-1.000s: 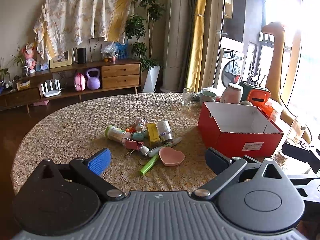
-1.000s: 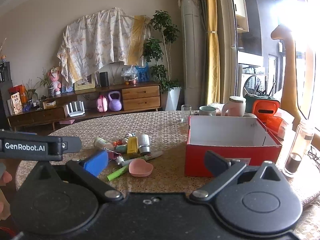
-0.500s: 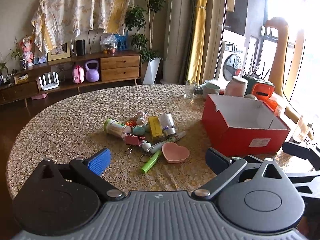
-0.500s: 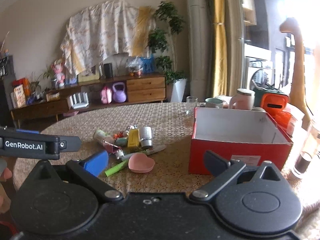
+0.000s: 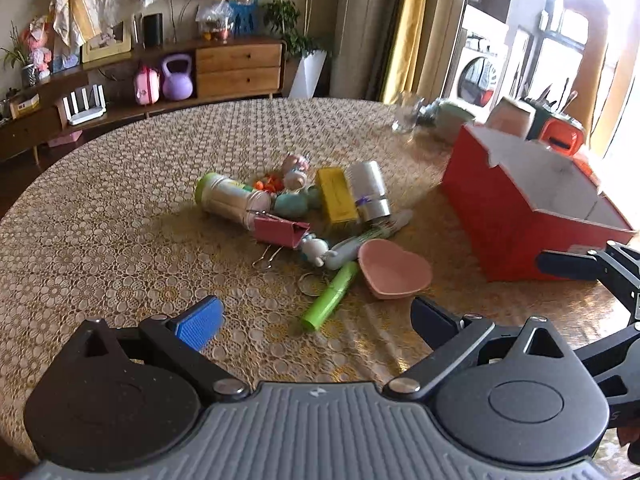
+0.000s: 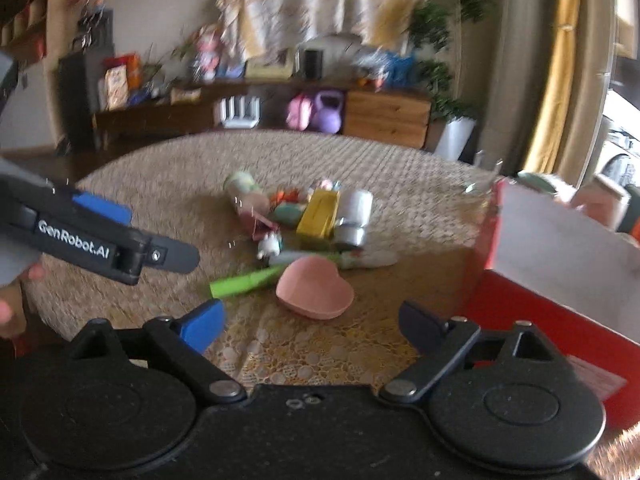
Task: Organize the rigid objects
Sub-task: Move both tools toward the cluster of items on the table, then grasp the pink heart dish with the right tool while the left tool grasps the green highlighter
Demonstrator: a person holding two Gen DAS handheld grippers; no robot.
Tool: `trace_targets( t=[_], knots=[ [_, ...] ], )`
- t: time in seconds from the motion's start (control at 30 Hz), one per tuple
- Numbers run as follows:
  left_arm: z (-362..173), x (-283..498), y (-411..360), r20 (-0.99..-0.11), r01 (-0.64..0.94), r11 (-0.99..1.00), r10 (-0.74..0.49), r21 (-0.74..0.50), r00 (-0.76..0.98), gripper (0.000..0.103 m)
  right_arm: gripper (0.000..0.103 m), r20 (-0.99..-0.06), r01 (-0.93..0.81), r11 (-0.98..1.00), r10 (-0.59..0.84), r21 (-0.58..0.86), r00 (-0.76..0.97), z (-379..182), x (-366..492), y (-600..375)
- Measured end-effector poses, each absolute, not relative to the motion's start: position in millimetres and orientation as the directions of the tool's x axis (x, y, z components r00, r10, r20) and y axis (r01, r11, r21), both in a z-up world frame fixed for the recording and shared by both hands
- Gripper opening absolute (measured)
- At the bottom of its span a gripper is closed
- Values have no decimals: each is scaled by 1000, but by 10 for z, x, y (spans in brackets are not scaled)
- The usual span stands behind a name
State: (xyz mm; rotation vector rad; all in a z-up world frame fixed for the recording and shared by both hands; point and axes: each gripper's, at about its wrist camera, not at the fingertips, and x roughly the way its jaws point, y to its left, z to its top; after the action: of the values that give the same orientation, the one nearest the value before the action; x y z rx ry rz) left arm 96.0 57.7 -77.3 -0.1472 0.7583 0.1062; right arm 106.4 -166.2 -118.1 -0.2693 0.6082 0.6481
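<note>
A pile of small items lies mid-table: a pink heart-shaped dish [image 5: 394,273] [image 6: 315,289], a green marker [image 5: 331,295] [image 6: 245,282], a pink binder clip [image 5: 280,232], a yellow box [image 5: 337,200] [image 6: 320,213], a silver-white cylinder [image 5: 368,194] [image 6: 354,218] and a green-capped bottle [image 5: 230,199]. An open red box [image 5: 520,216] [image 6: 552,280] stands to the right. My left gripper [image 5: 316,318] is open and empty just short of the marker. My right gripper [image 6: 312,326] is open and empty in front of the dish.
The round table has a lace-patterned cover [image 5: 120,220]. A glass [image 5: 404,118], mugs [image 5: 452,120] and an orange container [image 5: 560,138] stand at the far right behind the box. A wooden sideboard [image 5: 236,64] runs along the back wall.
Both grippers have moved forward and down toward the pile, which now looks larger. The right wrist view has swung left and is blurred. Both stay open.
</note>
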Motion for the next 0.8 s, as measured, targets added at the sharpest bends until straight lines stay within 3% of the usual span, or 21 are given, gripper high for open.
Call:
trace_targets(
  t=[0.3,0.5,0.8],
  knots=[
    [-1093,1407,631,-725,-110,991,25,-70,688,101,91,-683,-702,709,478,-72,553,-1527,1545,-1457],
    [-1285,1574,627,-746,-79,994,-4,-76,666,100,77,-721,-716,695,461,-69,518,-1765,1794,-1378],
    [-1422,1687,675,-760,-53,995,-34,-90,649,74,71,-705,-755,654,517,-40,485,-1822,1895,-1362]
  ],
)
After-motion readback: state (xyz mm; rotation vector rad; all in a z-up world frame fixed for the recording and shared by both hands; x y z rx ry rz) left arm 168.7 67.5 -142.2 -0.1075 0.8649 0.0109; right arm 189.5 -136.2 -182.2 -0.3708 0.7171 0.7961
